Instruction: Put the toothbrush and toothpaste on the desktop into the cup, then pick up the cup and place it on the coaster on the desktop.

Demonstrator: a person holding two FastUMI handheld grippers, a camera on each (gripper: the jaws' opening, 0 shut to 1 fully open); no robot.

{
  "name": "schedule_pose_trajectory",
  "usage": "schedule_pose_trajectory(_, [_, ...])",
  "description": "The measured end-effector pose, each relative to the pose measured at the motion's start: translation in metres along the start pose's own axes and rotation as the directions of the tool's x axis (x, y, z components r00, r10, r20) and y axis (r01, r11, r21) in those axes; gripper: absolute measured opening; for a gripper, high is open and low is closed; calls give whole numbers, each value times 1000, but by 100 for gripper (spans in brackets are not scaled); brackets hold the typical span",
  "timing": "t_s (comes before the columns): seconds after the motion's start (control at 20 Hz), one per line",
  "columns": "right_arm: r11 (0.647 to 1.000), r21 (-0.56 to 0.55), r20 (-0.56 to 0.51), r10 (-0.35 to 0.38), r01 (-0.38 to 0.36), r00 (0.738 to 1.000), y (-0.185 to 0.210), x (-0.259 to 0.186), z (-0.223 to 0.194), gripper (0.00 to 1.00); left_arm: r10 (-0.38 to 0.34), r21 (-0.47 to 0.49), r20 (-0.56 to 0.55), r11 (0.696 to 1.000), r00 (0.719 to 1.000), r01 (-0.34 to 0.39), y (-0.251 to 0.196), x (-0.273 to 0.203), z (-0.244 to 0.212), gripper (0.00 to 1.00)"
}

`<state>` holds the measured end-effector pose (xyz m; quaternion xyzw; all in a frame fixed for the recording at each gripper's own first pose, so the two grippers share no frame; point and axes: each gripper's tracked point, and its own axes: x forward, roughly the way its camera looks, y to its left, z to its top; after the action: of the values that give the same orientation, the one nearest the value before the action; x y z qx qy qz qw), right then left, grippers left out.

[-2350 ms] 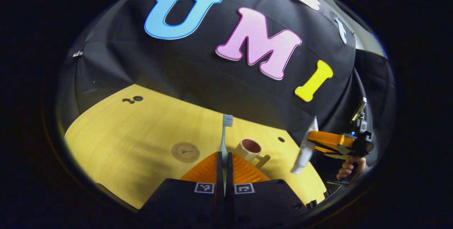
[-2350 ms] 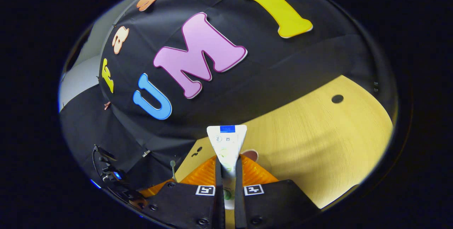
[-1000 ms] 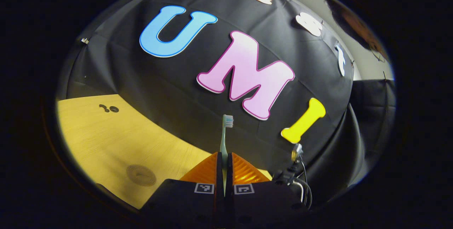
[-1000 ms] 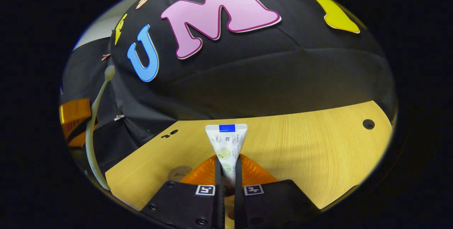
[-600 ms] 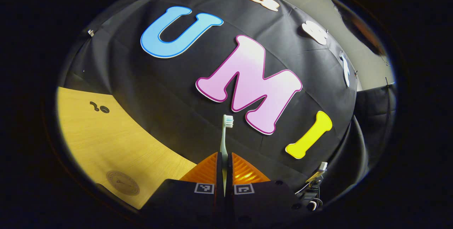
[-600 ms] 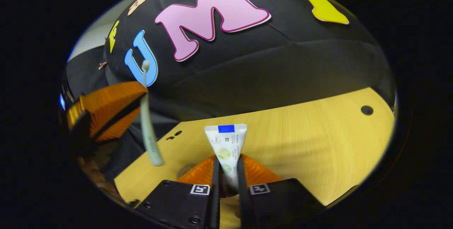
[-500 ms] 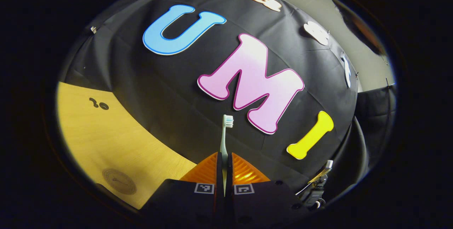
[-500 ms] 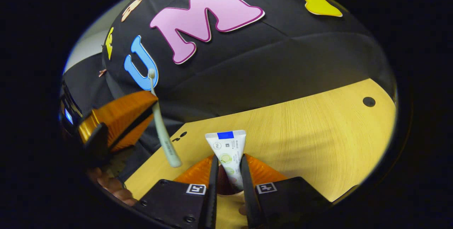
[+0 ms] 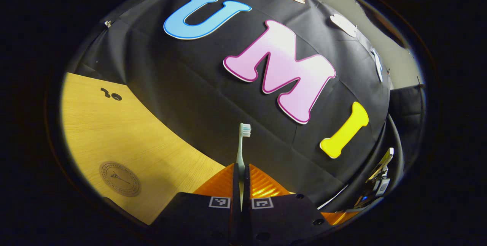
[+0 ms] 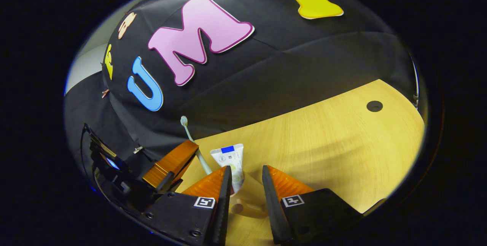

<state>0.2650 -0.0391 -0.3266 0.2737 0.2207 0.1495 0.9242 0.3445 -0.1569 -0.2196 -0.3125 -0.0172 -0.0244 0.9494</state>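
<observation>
In the left gripper view, the left gripper [image 9: 241, 185] has its two orange fingers [image 9: 220, 183] pressed together on the handle of a pale green toothbrush [image 9: 241, 147], which stands upright with its bristled head at 12 o'clock from the fingertips. A round brown coaster [image 9: 119, 178] lies flat on the yellow wooden counter [image 9: 114, 132] at about 9 o'clock from the fingers, well apart from them. At 4 o'clock, near the edge of the view, part of the right gripper's body shows with cables.

In the right gripper view, the right gripper [image 10: 245, 179] has its fingers spread apart, touching nothing. Between them, just beyond the tips, a white toothpaste [image 10: 230, 162] tube with a blue band stands crimped end up inside a cream cup [image 10: 247, 200], whose rim is partly hidden by the fingers. At 10 o'clock from the cup, the left gripper [image 10: 179, 160] holds the toothbrush [image 10: 192, 143] tilted, its lower end close beside the cup; whether it is inside the rim cannot be told.

The counter is light wood grain with a dark round hole [image 10: 374, 105] at 2 o'clock. Black cloth forms the booth wall behind.
</observation>
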Motion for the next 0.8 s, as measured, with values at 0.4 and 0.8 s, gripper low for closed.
schedule_pose_trajectory(0.4, [999,-28,-38,-43,42,998,-15,-24,-19,49,7,149,-11,989,1000,-5,6,-11,-34,6])
schedule_pose_trajectory(0.8, [992,-126,-218,-33,6,975,-12,-37,-53,49,4,211,-32,977,999,3,14,-13,-54,12])
